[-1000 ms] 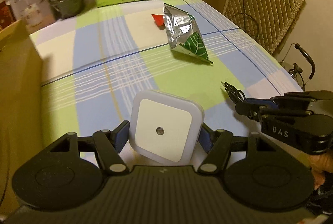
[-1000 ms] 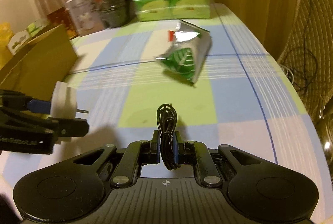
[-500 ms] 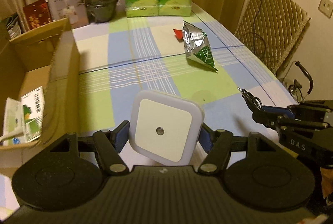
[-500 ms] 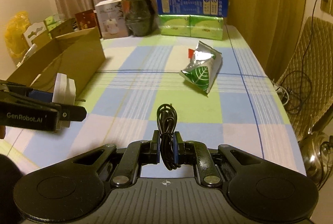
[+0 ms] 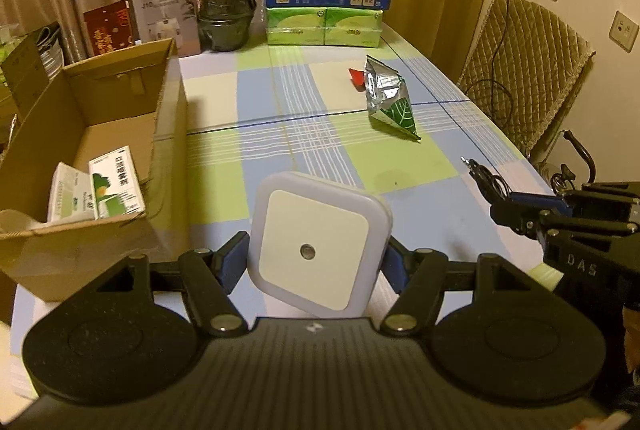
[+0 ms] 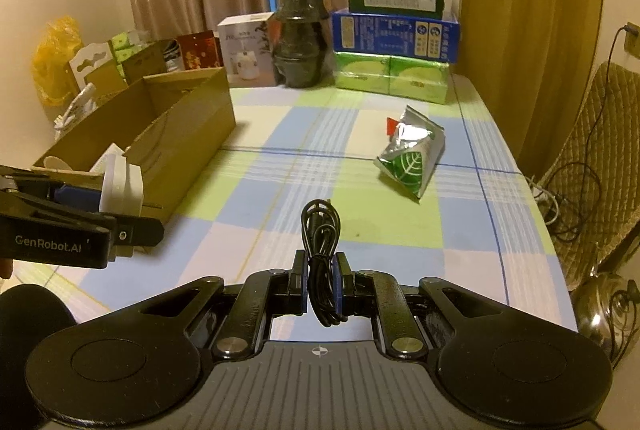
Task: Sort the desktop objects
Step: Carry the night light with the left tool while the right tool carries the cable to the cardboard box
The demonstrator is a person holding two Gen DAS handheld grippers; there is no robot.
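A: The night light (image 5: 318,248) is pinched in the left gripper (image 5: 316,262); the cable (image 6: 320,258) is pressed in the right gripper (image 6: 322,284).

B: Both have risen off the table (image 5: 400,166), and the box (image 5: 120,118) has come into view: drop-off looks next.

Bare tablecloth (image 6: 360,230) between cardboard box (image 6: 192,134) and foil pouch (image 6: 412,154).
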